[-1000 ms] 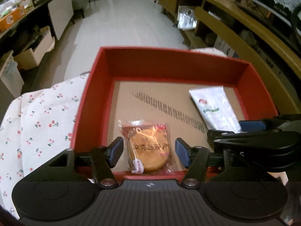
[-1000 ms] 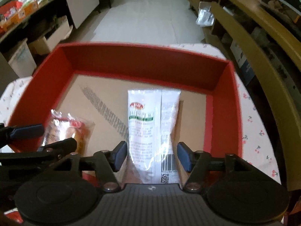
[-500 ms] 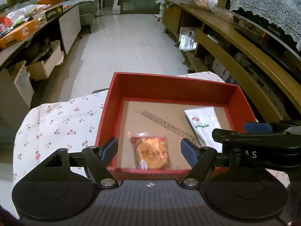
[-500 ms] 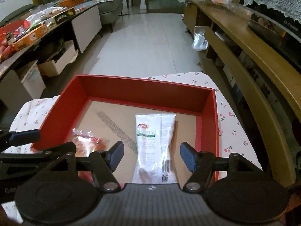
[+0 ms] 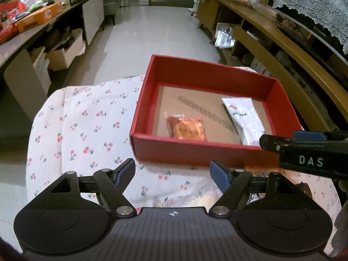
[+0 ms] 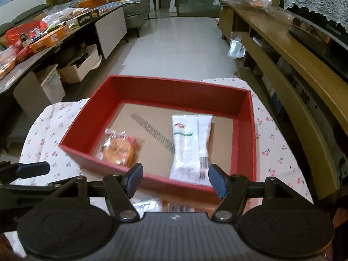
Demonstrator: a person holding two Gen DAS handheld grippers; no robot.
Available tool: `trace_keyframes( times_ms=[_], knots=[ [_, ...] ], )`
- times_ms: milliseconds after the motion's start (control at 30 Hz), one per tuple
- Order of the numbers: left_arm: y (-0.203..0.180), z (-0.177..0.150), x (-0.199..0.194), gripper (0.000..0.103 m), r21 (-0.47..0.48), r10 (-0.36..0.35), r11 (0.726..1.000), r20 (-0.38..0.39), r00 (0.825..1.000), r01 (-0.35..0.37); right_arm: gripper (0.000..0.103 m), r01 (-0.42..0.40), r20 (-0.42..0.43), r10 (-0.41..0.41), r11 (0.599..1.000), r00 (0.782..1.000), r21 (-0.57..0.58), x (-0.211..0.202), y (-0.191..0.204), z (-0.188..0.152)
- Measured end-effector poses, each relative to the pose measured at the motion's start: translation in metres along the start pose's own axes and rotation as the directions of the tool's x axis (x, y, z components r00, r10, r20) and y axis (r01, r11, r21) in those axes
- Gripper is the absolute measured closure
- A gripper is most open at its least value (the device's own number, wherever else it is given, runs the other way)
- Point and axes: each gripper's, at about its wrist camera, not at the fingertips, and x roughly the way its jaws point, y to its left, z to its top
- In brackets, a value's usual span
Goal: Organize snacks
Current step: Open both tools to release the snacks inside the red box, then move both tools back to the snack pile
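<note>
Both snacks lie flat on the cardboard floor of the red box point(image 6: 245, 143), which sits on the cherry-print tabletop point(image 5: 87, 130): the round cake in its orange wrapper point(image 6: 118, 150) near the front left corner, the long white packet point(image 6: 189, 145) well apart to its right. The left tool point(image 5: 173, 173) and the right tool point(image 6: 175, 179) hang released with nothing between their fingers, short of the box's near wall. More wrapped snacks seem to lie just under the tools – too blurred to name. These packets look light, crinkly and slippery, and the cake probably crushes easily – better pinched gently across the wrapper's sealed edge or its width.
</note>
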Motion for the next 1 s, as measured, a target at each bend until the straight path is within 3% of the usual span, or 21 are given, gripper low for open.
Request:
trace_keyframes(
  times_ms=[667, 1000],
  knots=[
    [0.0, -0.033, -0.031, 0.022, 0.022, 0.015, 1.0, 0.03, 0.999, -0.016, 0.02, -0.039, -0.004, 0.039, 0.999, 0.999, 0.015, -0.029, 0.014, -0.041],
    [0.007, -0.063, -0.035, 0.019, 0.01, 0.004, 1.0, -0.027, 1.0, -0.004, 0.02, -0.053, -0.055, 0.053, 0.999, 0.997, -0.006, -0.032, 0.022, -0.067]
  ],
)
